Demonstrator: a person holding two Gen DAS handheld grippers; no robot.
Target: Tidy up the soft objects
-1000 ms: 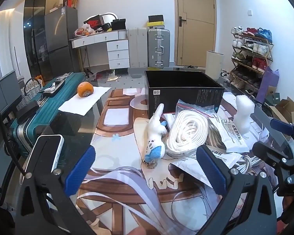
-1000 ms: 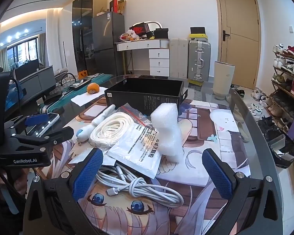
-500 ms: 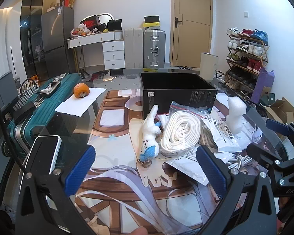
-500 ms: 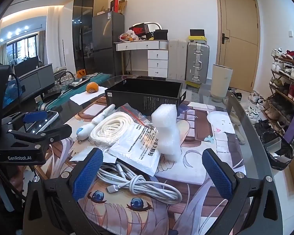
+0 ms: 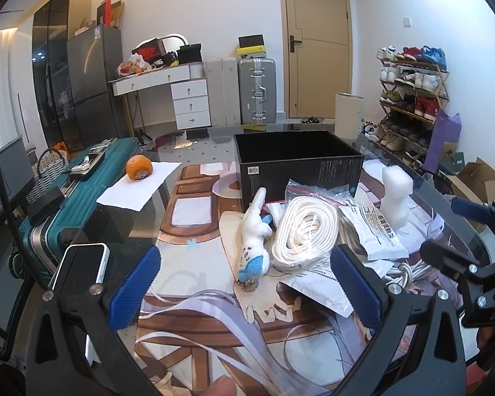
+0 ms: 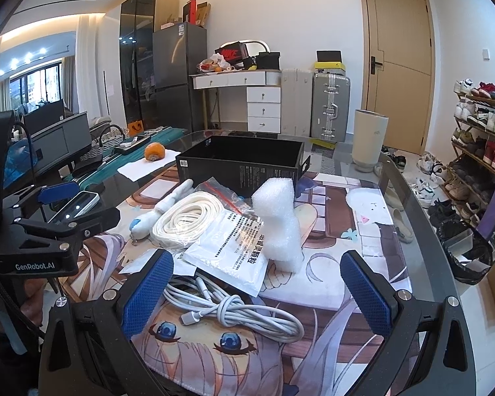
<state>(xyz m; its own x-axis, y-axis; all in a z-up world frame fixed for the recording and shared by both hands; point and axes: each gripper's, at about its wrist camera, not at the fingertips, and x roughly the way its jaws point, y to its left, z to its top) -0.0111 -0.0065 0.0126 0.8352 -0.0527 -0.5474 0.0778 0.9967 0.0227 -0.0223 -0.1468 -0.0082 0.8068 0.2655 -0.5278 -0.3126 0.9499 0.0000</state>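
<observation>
Both claws, left claw [image 5: 246, 292] and right claw [image 6: 254, 292], hang wide and empty short of the pile. The plush toy [image 5: 252, 242], rope coil [image 5: 302, 227] and foam piece [image 6: 277, 224] lie just before the open black box [image 5: 298, 161], probably their container.

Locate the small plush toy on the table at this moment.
In the left wrist view the plush toy lies mid-table, just left of the coiled white rope and in front of the open black box.
</observation>
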